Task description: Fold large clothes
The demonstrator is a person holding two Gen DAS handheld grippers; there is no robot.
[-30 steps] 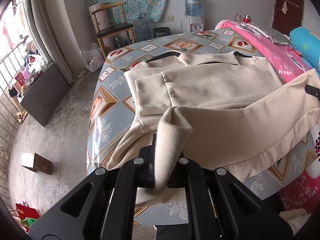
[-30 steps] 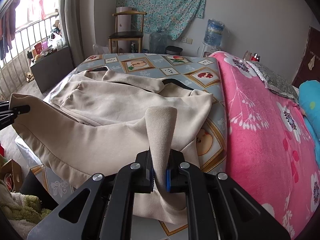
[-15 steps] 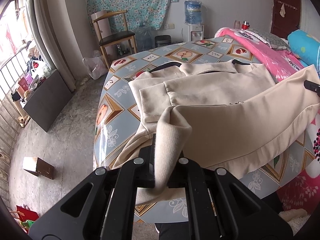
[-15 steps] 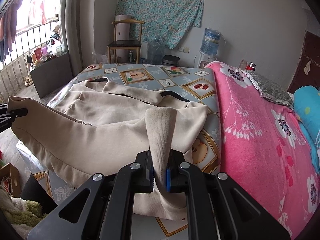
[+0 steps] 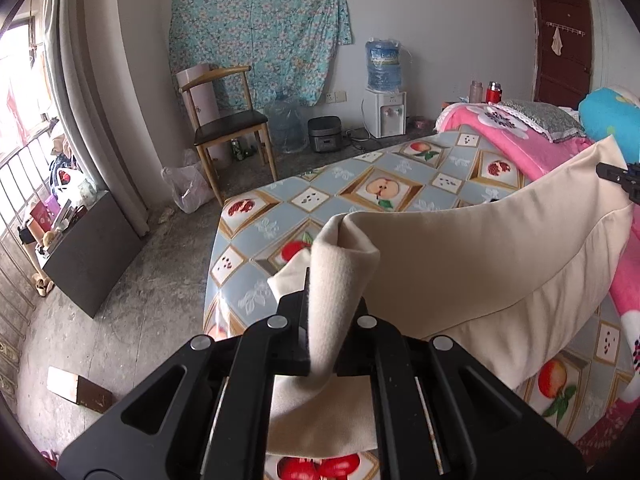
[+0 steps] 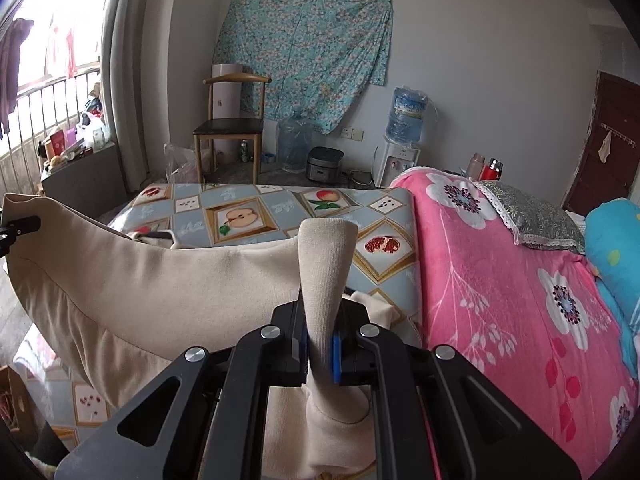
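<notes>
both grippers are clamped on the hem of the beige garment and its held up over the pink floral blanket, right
Not quite. Both the left gripper and right gripper are shut on the beige garment, but it is held up over the fruit-print tablecloth; the pink floral blanket lies beside it, as the right wrist view shows.

One beige garment (image 5: 472, 264), two grippers (image 5: 320, 312) (image 6: 320, 320), one chair (image 5: 228, 120) — two water jugs (image 6: 406, 114) (image 6: 294, 142), one dispenser (image 5: 385, 114), approx. two flasks (image 6: 484, 166).

Daylit interior, bright and evenly lit, source the overexposed window (image 6: 48, 52) at left; shadows soft; focus sharp throughout, no motion blur; strong fisheye curvature with black vignette in the corners of both views.
</notes>
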